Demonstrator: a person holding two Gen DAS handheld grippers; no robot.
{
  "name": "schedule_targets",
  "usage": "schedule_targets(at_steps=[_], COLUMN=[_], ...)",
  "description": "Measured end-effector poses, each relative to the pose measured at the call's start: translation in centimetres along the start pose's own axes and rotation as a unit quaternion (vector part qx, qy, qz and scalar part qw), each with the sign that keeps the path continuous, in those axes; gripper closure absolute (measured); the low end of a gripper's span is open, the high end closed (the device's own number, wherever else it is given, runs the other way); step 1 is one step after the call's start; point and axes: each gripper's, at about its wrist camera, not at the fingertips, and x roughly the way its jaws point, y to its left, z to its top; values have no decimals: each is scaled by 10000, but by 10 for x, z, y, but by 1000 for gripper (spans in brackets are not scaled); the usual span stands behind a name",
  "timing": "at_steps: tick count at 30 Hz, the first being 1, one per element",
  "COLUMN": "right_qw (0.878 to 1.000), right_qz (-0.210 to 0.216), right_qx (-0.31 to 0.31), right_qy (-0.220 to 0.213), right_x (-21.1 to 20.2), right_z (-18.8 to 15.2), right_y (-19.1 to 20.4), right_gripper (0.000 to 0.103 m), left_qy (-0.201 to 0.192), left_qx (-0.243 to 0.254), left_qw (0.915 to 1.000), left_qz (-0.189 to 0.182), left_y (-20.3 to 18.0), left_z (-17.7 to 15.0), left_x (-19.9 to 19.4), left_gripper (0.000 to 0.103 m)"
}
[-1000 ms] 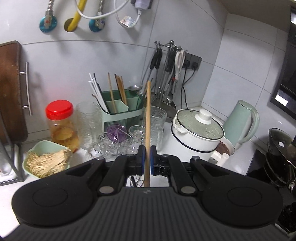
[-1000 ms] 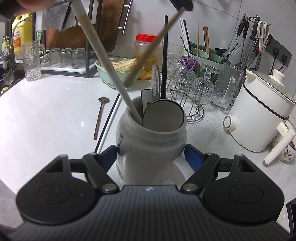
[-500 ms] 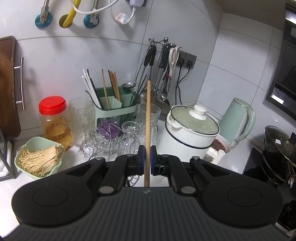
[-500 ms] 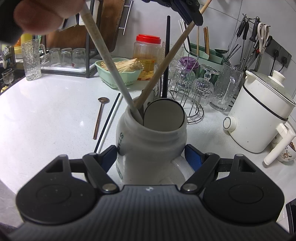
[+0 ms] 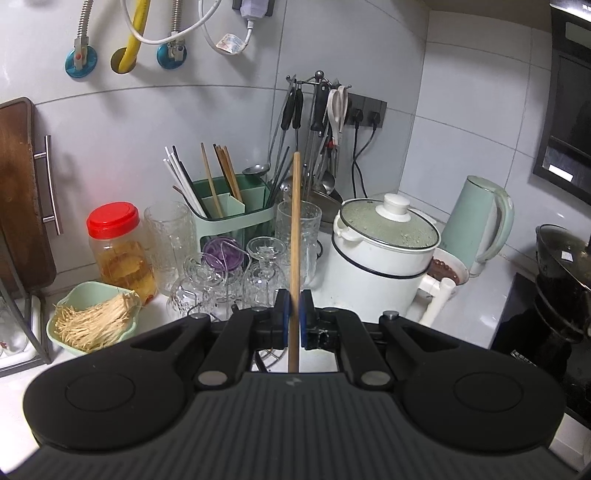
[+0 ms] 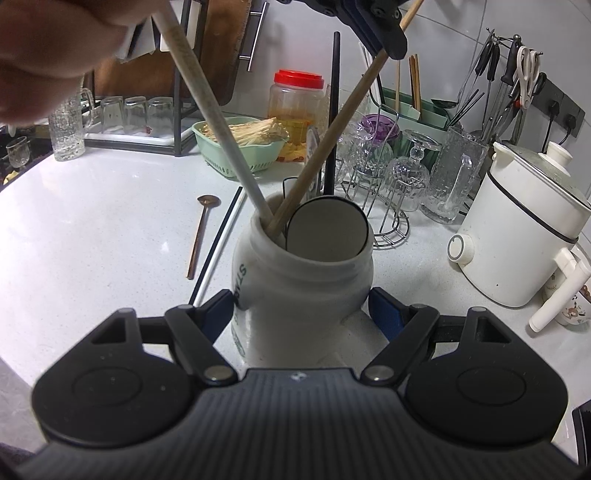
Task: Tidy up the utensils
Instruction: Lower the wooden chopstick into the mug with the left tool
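1. Both claws are busy: the left claw (image 5: 293,314) is clenching a wooden chopstick (image 5: 294,236) between its blue pads, and the right claw (image 6: 301,310) is grasping a white mug (image 6: 295,291) by its two sides.
2. Seen from the right wrist, the left claw (image 6: 373,26) is hanging high above the mug, at the top of the view, and the wooden chopstick (image 6: 332,136) is slanting down from it, with its lower end sitting inside the mug's mouth.
3. A pale grey stick (image 6: 218,125) is leaning the other way in the same mug, and a black stick (image 6: 332,118) is standing almost upright just behind it. The two slanted sticks are crossing near the rim.
4. A round white insert is filling the right part of the mug's opening.
5. The mug is standing on the white counter (image 6: 92,229), near the camera.
6. To the left of the mug, a copper spoon (image 6: 201,232) and two more chopsticks (image 6: 218,247), one black and one white, are lying flat on the counter.
7. Farther away, a green utensil holder (image 5: 236,210) with several chopsticks is standing by the wall, behind glass cups on a wire rack (image 6: 388,210).
8. A white cooking pot (image 6: 524,229) is sitting on the right side.
9. A blurred hand (image 6: 55,44) is showing at the top left corner.
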Motion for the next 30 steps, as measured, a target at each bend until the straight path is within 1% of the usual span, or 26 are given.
schedule_targets(at_steps=[3, 6, 10, 15, 19, 25, 30], right_qw=[10000, 10000, 10000, 10000, 10000, 10000, 10000], right_qz=[9, 18, 25, 24, 25, 22, 22], right_qx=[-2, -13, -45, -57, -60, -63, -65], right_qy=[-5, -9, 1, -21, -34, -40, -45], right_x=[0, 0, 1, 1, 2, 2, 2], right_z=[0, 0, 1, 0, 1, 1, 1], right_y=[0, 0, 0, 1, 1, 1, 1], right_gripper=[21, 21, 21, 21, 21, 21, 21], left_qy=[185, 500, 883, 1349, 1671, 1998, 2178], left_qx=[68, 204, 35, 51, 2, -24, 6], left_qw=[9998, 9985, 9961, 9906, 9853, 9792, 9753], left_qz=[28, 13, -83, -227, -348, -364, -362], left_y=[-3, -8, -9, -13, -13, -12, -14], left_z=[4, 1, -6, -14, -18, -21, -23], left_x=[-8, -13, -20, -28, -26, -14, -2], left_gripper=[97, 97, 97, 97, 97, 97, 97])
